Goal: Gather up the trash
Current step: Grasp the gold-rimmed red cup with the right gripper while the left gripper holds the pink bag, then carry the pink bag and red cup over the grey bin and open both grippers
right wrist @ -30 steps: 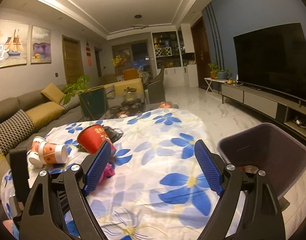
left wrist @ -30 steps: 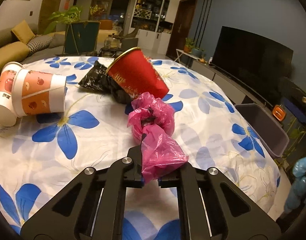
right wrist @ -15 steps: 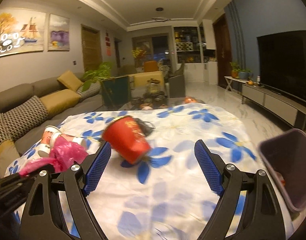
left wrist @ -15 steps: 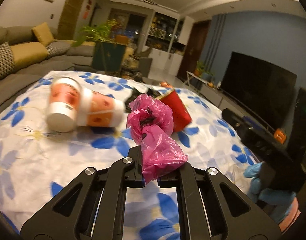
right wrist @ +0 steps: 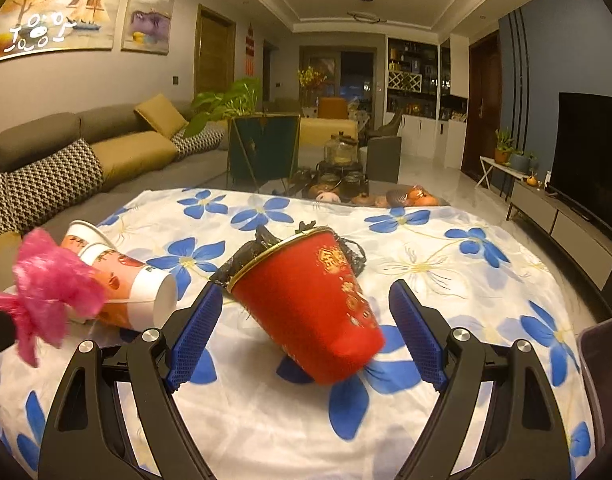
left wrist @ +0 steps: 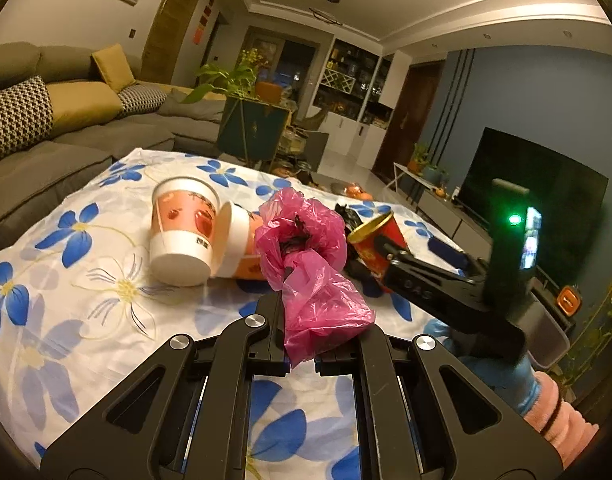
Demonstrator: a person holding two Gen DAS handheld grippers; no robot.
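pink plastic bag [left wrist: 309, 264] sits pinched between the closed fingers of the left gripper [left wrist: 300, 354], lifted above the flowered tablecloth [left wrist: 106, 320]. right gripper [right wrist: 306, 332] is spread wide around the tipped red cup [right wrist: 309, 304], its blue pads [right wrist: 194, 336] clear of it, with two paper cups [right wrist: 122, 280] lying just beside.

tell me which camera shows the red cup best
The right wrist view: the red cup lies on its side, whole and central, between the open right hand-held gripper. In the left wrist view only its gold rim peeks out behind the pink bag and that gripper's body.
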